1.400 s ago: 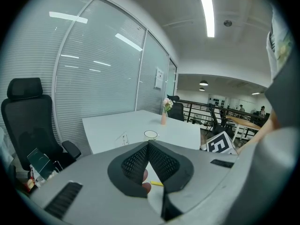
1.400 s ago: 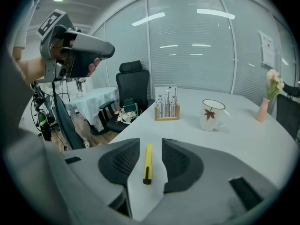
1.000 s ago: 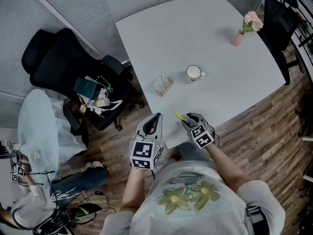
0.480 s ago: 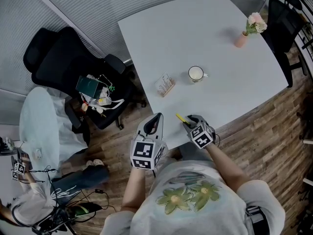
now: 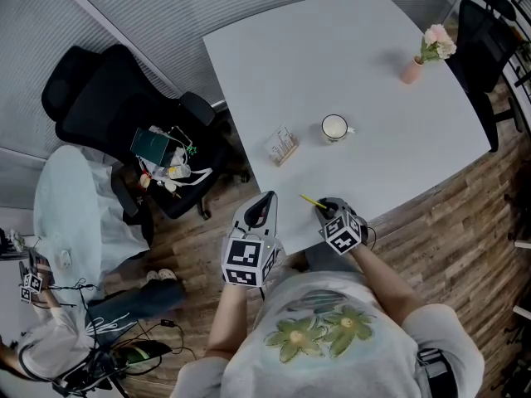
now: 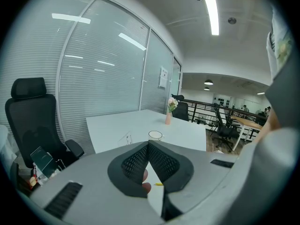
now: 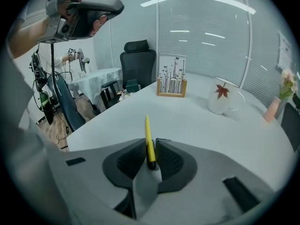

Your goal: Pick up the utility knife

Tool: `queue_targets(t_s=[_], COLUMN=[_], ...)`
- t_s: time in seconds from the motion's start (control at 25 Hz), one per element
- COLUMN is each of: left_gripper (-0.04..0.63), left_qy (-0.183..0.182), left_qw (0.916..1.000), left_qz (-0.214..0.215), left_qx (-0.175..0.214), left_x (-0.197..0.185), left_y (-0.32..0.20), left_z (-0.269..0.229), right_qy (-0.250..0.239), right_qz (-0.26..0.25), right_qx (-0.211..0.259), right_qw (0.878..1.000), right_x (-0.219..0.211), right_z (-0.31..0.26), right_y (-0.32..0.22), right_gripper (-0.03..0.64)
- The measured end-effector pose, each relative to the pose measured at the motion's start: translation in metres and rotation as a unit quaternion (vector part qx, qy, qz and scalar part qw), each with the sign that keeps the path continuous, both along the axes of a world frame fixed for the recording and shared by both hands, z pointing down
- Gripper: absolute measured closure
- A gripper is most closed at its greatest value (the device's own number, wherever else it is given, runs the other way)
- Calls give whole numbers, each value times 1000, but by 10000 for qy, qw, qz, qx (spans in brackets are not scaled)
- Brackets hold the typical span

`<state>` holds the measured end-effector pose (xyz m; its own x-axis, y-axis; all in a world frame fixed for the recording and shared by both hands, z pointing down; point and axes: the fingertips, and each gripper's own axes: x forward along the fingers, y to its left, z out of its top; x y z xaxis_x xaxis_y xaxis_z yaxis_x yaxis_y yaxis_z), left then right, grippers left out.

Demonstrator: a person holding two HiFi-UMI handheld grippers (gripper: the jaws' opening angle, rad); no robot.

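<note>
Overhead check: white table [image 5: 365, 56], two hand-held grippers at its near edge.
Finds right gripper [image 5: 325, 208] at the near edge, with a thin yellow utility knife [image 5: 312, 201] projecting from its tip up-left over the tabletop. Finds left gripper [image 5: 266, 197] just beside it at the table's near corner, tip pointing away from the body. Notes on the tabletop a white mug [image 5: 334, 127], a small card rack [image 5: 283, 145] near its left, and a pink vase [image 5: 411, 70] with flowers far right, all apart from the knife. Notes a cluttered black office chair [image 5: 99, 98] left of the table.
</note>
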<state>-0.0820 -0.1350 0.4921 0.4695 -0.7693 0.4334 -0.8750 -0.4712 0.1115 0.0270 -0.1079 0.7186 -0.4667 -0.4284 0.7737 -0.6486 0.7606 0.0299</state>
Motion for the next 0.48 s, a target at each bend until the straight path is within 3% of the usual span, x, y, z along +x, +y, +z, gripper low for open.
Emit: queue_targets(t_s=[0.48], left_gripper=[594], left_qy=[-55], left_qw=[10000], left_qz=[-5], left_qx=[-23], left_x=[2], left_y=[-1], left_z=[2], right_qy=[-63], right_qz=[-76], right_qx=[-170], right_qw=[9998], right_x=[2], right_z=[0], right_y=[-2], right_gripper=[563])
